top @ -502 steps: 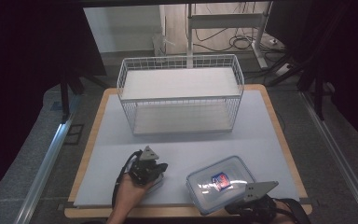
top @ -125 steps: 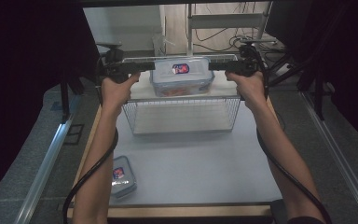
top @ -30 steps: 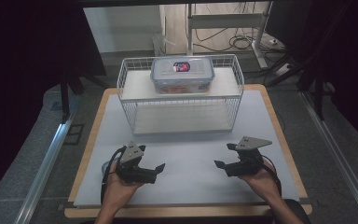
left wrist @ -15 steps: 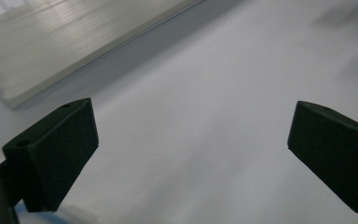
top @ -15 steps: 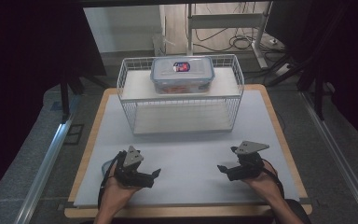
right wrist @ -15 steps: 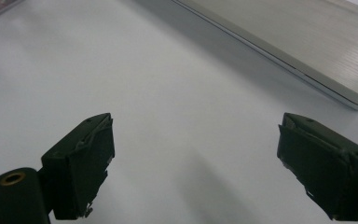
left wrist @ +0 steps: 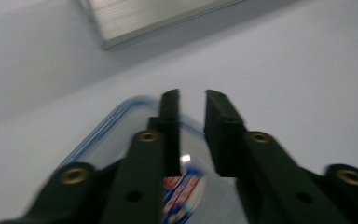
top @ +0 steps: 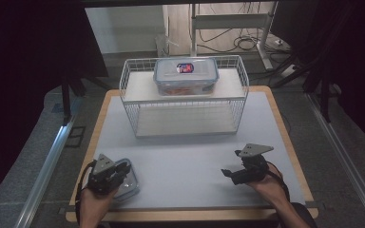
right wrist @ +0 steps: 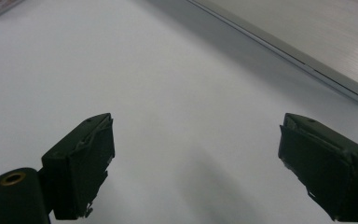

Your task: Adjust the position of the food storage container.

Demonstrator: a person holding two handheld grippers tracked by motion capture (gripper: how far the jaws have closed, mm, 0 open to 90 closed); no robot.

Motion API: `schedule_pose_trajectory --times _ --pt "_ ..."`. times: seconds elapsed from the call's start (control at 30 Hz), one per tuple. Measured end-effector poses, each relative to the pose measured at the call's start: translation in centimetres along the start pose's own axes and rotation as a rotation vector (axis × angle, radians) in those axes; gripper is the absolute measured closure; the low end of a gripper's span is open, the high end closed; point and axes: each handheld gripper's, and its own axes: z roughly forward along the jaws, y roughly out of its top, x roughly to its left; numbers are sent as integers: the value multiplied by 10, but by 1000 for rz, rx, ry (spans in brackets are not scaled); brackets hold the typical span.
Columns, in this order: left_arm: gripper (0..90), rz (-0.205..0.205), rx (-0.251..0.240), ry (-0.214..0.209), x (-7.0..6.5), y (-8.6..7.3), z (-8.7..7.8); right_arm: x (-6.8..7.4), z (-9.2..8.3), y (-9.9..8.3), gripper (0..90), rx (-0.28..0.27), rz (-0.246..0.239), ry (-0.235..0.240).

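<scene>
Now both grippers sit low on the table, one at each side of the high view.

At lower left, the left gripper (top: pixel 105 175) hovers over a small lidded container (top: pixel 126 178), its jaws nearly closed with a thin gap and grasping nothing. At top centre, a larger container (top: pixel 186 75) rests on the wire rack (top: pixel 133 102). At lower right, the right gripper (top: pixel 233 175) hangs over the bare grey tabletop (top: pixel 185 156), jaws spread wide.
</scene>
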Motion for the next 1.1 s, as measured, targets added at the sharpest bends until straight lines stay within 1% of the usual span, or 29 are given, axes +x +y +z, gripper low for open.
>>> schedule_pose_trajectory --times 0.07,0.13,0.2,0.3,0.4,0.43,0.53,0.6,0.67,0.7,0.77,0.8,0.87,0.9,0.97,1.07,1.1 --pt "894 -26 4 27 7 -5 -5 0 1 0 106 3 -7 1" --pt "895 -47 6 51 13 -9 -9 1 0 0 106 6 -10 0" --pt "896 -59 14 79 18 -14 -14 1 0 0 106 4 -10 0" --pt "896 -78 29 110 23 -22 -18 0 -1 -1 106 6 -6 -1" --pt "896 -98 53 135 28 -32 -21 0 0 -1 106 8 -5 -2" --pt "896 -108 54 139 29 -35 -23 0 0 -1 106 9 -6 -2" --pt "896 -133 74 164 34 -44 -28 1 1 0 106 17 -16 -2" --pt "896 -156 82 153 36 -50 -29 1 1 0 106 18 -19 0" --pt "896 -163 98 139 34 -52 -27 1 1 0 106 20 -20 1" --pt "896 -163 104 128 31 -53 -25 1 1 0 106 20 -18 1" --pt "897 -143 122 150 25 -51 -20 1 1 -1 106 24 -19 -2" --pt "897 -137 126 148 24 -49 -19 1 1 -1 106 24 -20 -3" --pt "897 -156 113 130 23 -48 -18 1 0 -1 106 22 -19 -6" --pt "897 -157 116 129 22 -48 -16 0 0 -1 107 22 -17 -6" --pt "897 -157 115 130 19 -45 -13 -1 1 -1 107 24 -13 -8" --pt "897 -153 112 109 15 -39 -6 0 1 -1 107 29 -11 -7" --pt "897 -144 113 105 13 -36 -2 0 2 -1 107 29 -12 -8"
